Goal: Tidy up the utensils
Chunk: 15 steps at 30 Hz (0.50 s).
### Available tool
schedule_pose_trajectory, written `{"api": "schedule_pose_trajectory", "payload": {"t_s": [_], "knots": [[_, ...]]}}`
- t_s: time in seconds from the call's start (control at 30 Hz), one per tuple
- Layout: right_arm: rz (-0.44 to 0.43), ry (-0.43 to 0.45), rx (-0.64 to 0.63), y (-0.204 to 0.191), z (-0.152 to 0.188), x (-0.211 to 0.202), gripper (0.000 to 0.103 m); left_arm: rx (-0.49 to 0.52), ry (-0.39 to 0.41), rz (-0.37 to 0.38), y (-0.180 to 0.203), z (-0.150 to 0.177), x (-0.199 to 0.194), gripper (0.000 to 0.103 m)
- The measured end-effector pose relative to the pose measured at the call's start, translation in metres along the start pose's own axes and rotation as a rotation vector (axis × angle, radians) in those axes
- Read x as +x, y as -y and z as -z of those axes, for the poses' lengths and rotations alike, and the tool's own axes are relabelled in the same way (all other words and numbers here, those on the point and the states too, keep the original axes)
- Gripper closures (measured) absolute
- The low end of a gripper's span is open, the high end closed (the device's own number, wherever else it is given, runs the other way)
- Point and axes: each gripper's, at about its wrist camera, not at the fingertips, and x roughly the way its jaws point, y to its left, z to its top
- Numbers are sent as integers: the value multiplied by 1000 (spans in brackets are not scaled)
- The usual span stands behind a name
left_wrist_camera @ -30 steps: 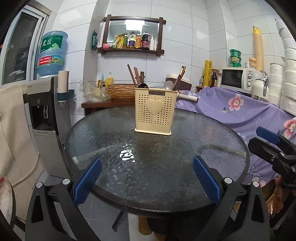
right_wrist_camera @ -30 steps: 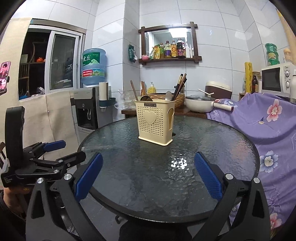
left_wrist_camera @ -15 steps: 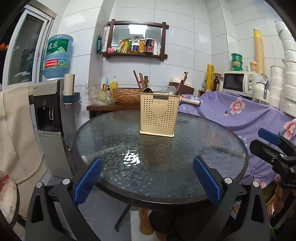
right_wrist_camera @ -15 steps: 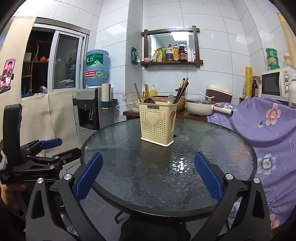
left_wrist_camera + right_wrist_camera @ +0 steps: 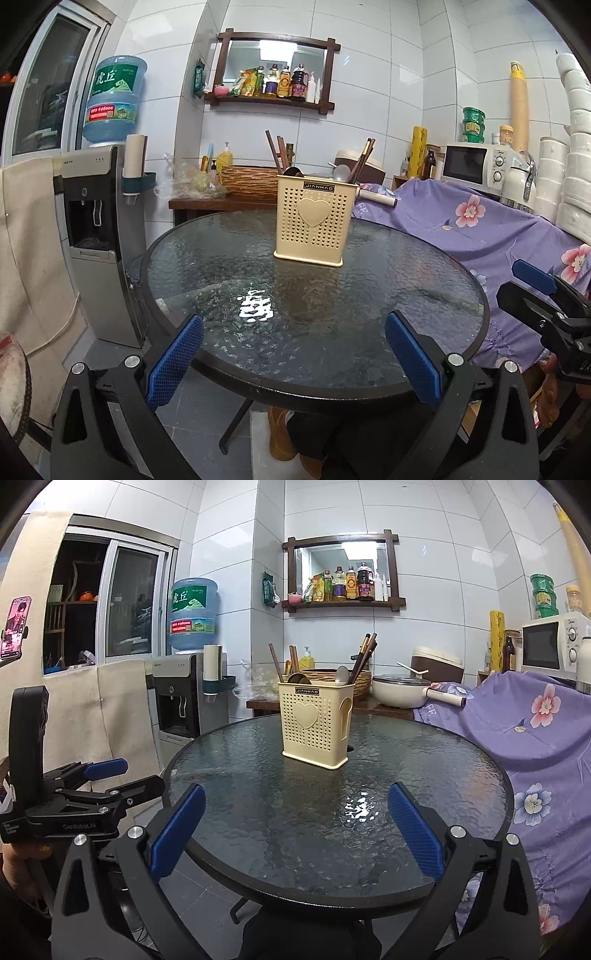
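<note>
- Left gripper (image 5: 293, 356): blue-padded fingers spread wide, nothing held between them; seen at the near edge of the round glass table (image 5: 369, 384).
- Right gripper (image 5: 295, 834): fingers likewise spread wide and empty, at the near rim of the same table.
- Utensil holder (image 5: 313, 218): cream plastic, upright on the far half of the tabletop, well apart from both grippers. The front wall is perforated with small holes, a solid raised heart is seen at centre, and a dark "JIANHAO" label sits under the top rim. A tall slot is cut in the side wall, noted in the right wrist view.
- Contents: brown chopsticks (image 5: 364, 656) are leaned rightward; further sticks (image 5: 273, 151) stand at the left; a metal spoon bowl (image 5: 342, 674) and a dark spoon bowl (image 5: 293, 172) are visible above the rim.
- Behind the table: a water dispenser (image 5: 99, 243) and a purple floral cloth (image 5: 461, 225) are noted.
</note>
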Motion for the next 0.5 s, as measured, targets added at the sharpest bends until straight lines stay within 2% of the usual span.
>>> {"api": "schedule_pose_trajectory", "payload": {"t_s": [0.5], "knots": [[2,4,0,-2,-1,-3,6,3,3,-11,1,-1,-3,6]]}}
